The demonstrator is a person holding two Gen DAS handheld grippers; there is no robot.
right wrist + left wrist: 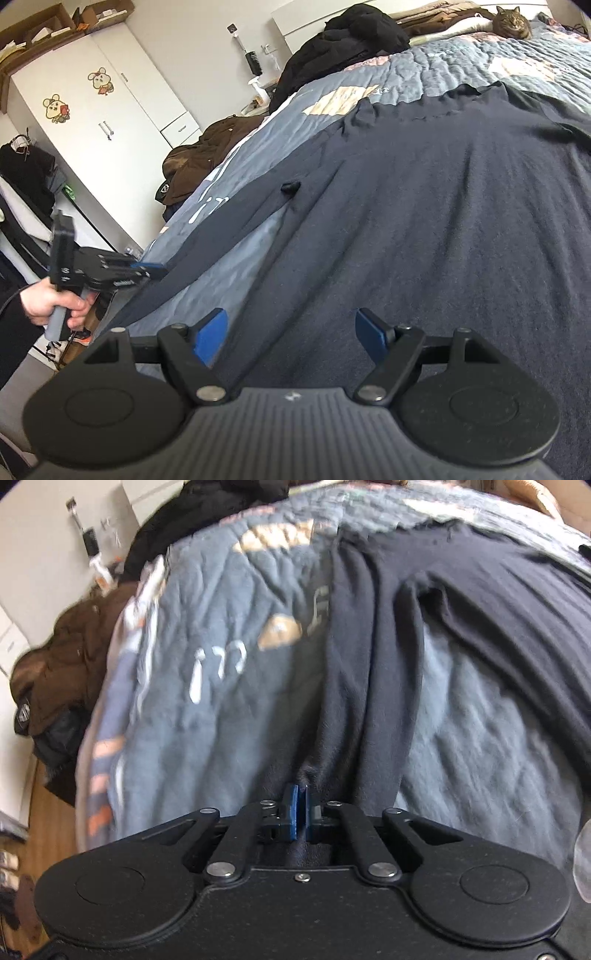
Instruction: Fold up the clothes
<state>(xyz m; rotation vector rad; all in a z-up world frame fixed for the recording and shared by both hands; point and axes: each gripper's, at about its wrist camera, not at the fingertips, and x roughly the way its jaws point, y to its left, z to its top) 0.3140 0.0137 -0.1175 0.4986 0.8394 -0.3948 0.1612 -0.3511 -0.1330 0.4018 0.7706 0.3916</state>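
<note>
We're pinching the navy shirt's sleeve [354, 686] w/ the left gripper [300, 805], jaws clamped tight on its end. Right gripper [291, 332] is hovering w/ jaws spread wide, shirt body [443, 229] lying flat just ahead on the quilt [424, 74].

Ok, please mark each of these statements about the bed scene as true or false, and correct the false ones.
1. The left gripper is shut on the sleeve of the dark shirt. True.
2. The right gripper is clamped on the shirt. False: its jaws stand open above the cloth.
3. A cat lies at the far end of the bed. True.
4. The shirt hangs from a hanger. False: it lies spread on the quilt.
</note>
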